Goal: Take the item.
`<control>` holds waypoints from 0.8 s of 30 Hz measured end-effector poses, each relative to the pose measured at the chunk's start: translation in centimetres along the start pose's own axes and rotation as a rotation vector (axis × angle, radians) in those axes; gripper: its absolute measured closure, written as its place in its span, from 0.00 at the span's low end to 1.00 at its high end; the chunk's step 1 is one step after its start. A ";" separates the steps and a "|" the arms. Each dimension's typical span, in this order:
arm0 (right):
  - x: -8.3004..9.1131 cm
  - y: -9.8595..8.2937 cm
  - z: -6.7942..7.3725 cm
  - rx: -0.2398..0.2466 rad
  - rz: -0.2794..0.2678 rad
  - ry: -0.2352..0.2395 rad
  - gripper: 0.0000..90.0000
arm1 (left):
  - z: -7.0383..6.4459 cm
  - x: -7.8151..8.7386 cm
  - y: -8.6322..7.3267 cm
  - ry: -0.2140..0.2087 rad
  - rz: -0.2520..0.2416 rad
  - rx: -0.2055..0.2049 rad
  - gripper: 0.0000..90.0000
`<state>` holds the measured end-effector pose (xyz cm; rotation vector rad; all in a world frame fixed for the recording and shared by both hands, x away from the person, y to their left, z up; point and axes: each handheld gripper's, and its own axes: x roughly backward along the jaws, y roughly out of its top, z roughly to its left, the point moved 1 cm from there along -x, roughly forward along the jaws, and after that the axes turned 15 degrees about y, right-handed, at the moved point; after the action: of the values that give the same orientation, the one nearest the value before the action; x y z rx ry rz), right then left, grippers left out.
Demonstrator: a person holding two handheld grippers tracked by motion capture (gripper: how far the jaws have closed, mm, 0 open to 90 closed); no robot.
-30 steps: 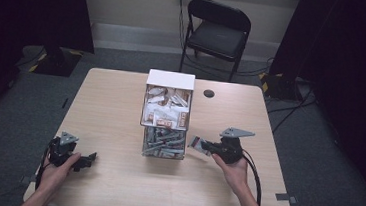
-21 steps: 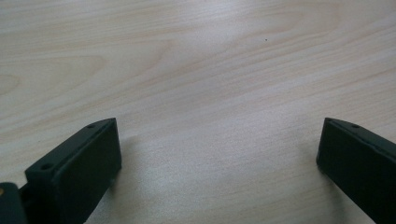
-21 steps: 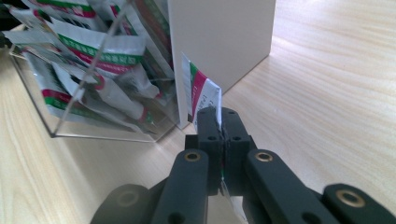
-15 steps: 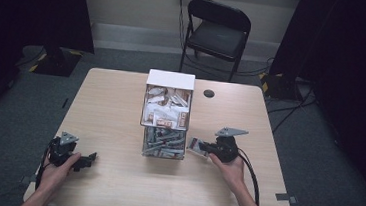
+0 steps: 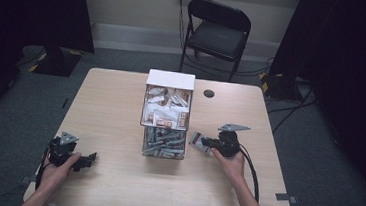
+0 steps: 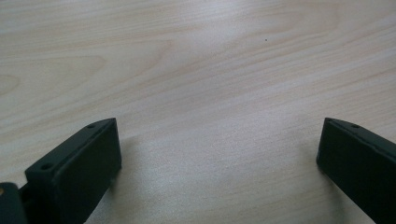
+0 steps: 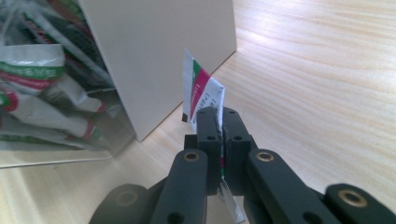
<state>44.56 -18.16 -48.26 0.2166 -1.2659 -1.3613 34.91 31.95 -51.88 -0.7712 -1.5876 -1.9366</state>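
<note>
A small white sachet (image 7: 203,93) with green and pink print is pinched edge-on in my right gripper (image 7: 219,123), whose jaws are shut on it. From above, that right gripper (image 5: 207,144) and the sachet (image 5: 197,140) sit just right of a clear bin (image 5: 164,142) holding several like sachets (image 7: 32,88). A white box (image 5: 168,101) of several packets stands behind the bin. My left gripper (image 5: 91,157) rests low at the table's front left, jaws wide open over bare wood (image 6: 219,140).
The light wooden table (image 5: 116,102) has a small dark round disc (image 5: 209,93) at its back right. A black folding chair (image 5: 217,30) stands beyond the far edge. Cables trail from both grippers toward the person.
The right gripper with the sachet has sunk a little toward the tabletop beside the bin. The left gripper stays where it was.
</note>
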 end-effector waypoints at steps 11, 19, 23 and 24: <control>-0.7 -0.1 -1.5 -0.023 -0.007 -0.037 0.85 | 0.0 0.0 0.0 0.000 0.000 0.000 0.00; -0.9 -0.1 -2.0 -0.014 -0.007 -0.067 0.73 | 0.0 0.0 0.0 0.000 0.000 0.000 0.00; -0.9 -0.2 -2.3 -0.019 -0.007 -0.077 0.67 | 0.0 0.0 0.0 0.000 0.000 0.000 0.00; -0.9 -0.3 -2.4 -0.018 -0.007 -0.080 0.67 | 0.0 0.0 0.0 0.000 0.000 0.000 0.00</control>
<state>46.48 -18.76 -49.88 0.1553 -1.3195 -1.3986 34.91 31.95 -51.88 -0.7717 -1.5875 -1.9365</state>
